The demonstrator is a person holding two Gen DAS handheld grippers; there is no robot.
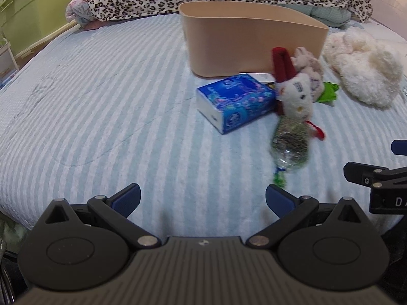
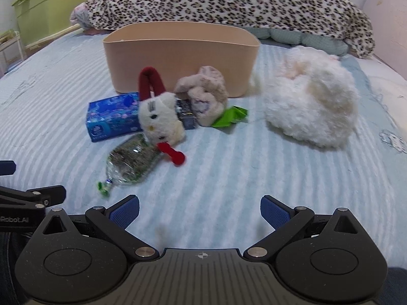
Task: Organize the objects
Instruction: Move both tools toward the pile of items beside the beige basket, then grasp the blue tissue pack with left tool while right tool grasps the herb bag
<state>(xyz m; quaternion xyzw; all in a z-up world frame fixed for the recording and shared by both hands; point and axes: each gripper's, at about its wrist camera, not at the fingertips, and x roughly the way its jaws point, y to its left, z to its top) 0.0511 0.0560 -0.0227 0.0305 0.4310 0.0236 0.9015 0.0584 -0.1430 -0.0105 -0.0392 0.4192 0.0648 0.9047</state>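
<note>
A tan oval bin (image 1: pixel 244 40) (image 2: pixel 178 56) stands on the striped bed. In front of it lie a blue tissue pack (image 1: pixel 236 101) (image 2: pixel 112 118), a white plush with red ears (image 1: pixel 295 94) (image 2: pixel 160 117), a clear bag of dark bits (image 1: pixel 290 145) (image 2: pixel 132 162), a beige plush (image 2: pixel 206 96), a green wrapper (image 2: pixel 230 117) and a big white fluffy plush (image 1: pixel 366 71) (image 2: pixel 313 101). My left gripper (image 1: pixel 203 199) is open and empty near the bed's front. My right gripper (image 2: pixel 199 212) is open and empty too, short of the bag.
A leopard-print blanket (image 2: pixel 229 2) lies across the back of the bed. A green storage box (image 1: pixel 33 10) stands off the bed at the left. A small dark box (image 2: pixel 187 117) lies between the plushes. The right gripper's side shows in the left wrist view (image 1: pixel 376 180).
</note>
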